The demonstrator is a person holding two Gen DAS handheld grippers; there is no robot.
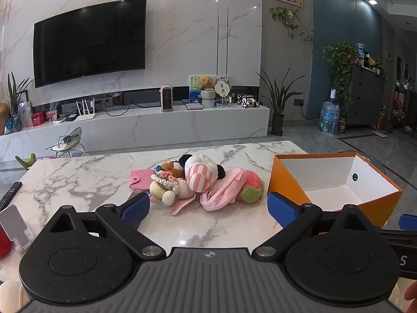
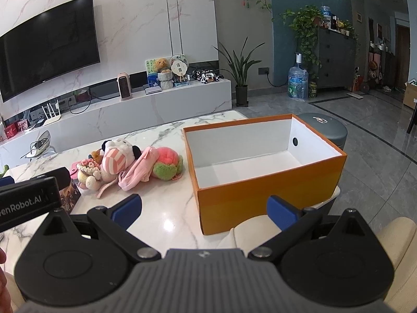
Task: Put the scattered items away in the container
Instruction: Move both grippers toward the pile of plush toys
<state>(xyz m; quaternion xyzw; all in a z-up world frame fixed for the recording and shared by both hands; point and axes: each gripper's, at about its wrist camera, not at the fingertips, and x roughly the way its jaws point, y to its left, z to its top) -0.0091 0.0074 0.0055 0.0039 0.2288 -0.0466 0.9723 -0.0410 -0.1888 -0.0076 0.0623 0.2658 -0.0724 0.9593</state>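
A heap of soft toys lies mid-table: a panda plush (image 1: 202,173) (image 2: 118,156) in pink-and-white stripes, a crocheted doll (image 1: 166,187) (image 2: 90,174), a pink pouch (image 1: 221,191) (image 2: 139,170) and a pink-and-green pompom (image 1: 251,187) (image 2: 168,164). A pink card wallet (image 1: 139,180) lies at their left. The orange box (image 1: 286,180) (image 2: 265,198), white inside, stands empty at the right. My left gripper (image 1: 208,210) is open, just short of the heap. My right gripper (image 2: 204,210) is open before the box's near corner.
The marble table (image 1: 78,182) (image 2: 161,208) also bears a remote (image 1: 9,195), a phone stand (image 1: 17,225) and a dark printed box (image 2: 69,195). A grey round stool (image 2: 323,127) stands behind the orange box. A cream cushion (image 2: 401,237) lies at the near right.
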